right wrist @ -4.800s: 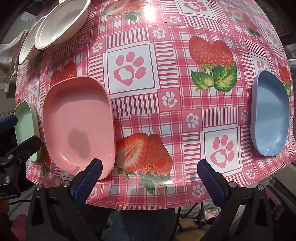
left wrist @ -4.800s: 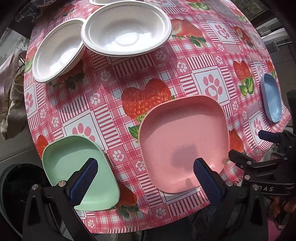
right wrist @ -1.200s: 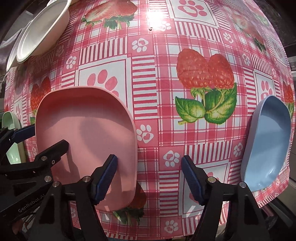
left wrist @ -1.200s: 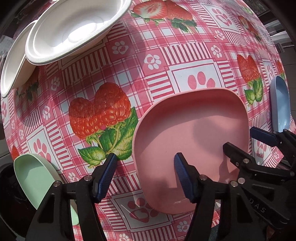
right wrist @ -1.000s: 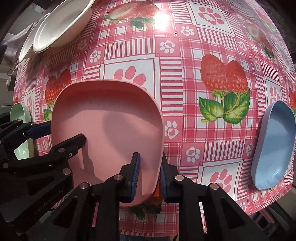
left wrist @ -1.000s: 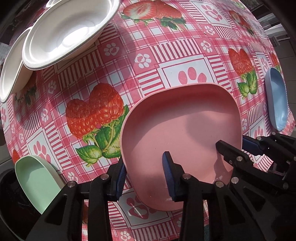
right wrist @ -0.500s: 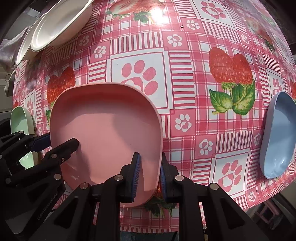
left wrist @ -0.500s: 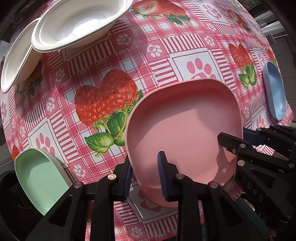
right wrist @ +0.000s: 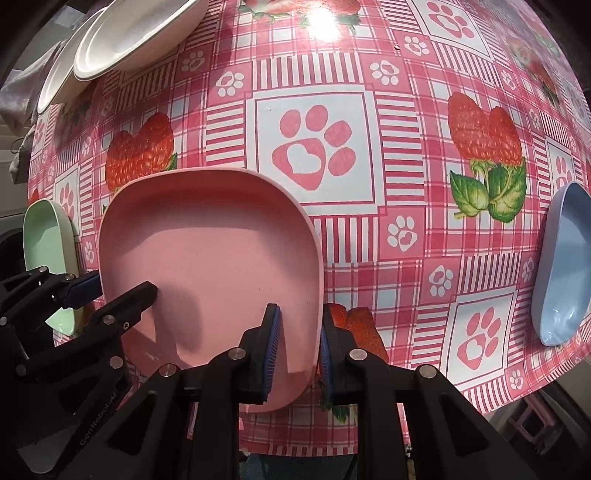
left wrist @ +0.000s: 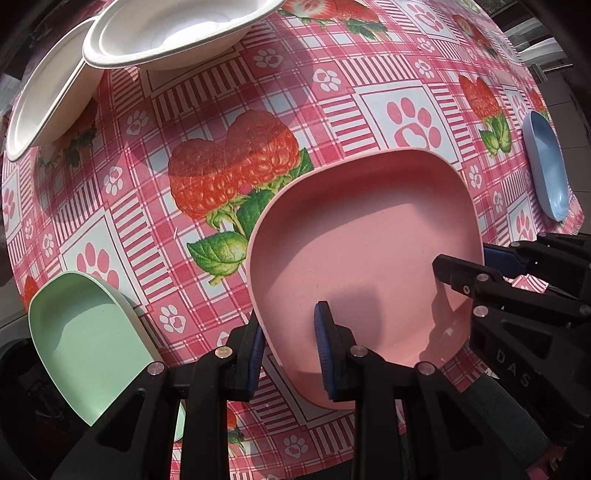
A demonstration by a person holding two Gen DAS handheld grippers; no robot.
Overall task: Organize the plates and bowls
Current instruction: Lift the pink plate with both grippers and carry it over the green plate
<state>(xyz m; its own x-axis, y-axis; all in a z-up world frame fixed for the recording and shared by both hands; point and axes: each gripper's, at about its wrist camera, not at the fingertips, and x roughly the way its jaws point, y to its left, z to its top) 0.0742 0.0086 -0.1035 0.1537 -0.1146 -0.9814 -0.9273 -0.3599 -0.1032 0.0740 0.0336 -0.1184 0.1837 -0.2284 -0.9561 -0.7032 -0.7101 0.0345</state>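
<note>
Now I'm gripping the pink plate (left wrist: 365, 251) with both grippers; left gripper (left wrist: 290, 347) is pinching its near-left rim, right gripper (right wrist: 297, 341) is pinching its near-right rim, fingers narrow on each; the plate is sitting at the table's (right wrist: 369, 229) near edge; next, I'm judging, calls for an even lift toward the green plate (left wrist: 85, 332) or blue plate (right wrist: 565, 266) for stacking.

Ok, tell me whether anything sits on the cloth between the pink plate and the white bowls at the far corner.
Nothing visible does. Both grippers are shut on the pink plate, the left gripper and the right gripper on opposite rims. Only bare tablecloth lies between it and the white bowls.
</note>
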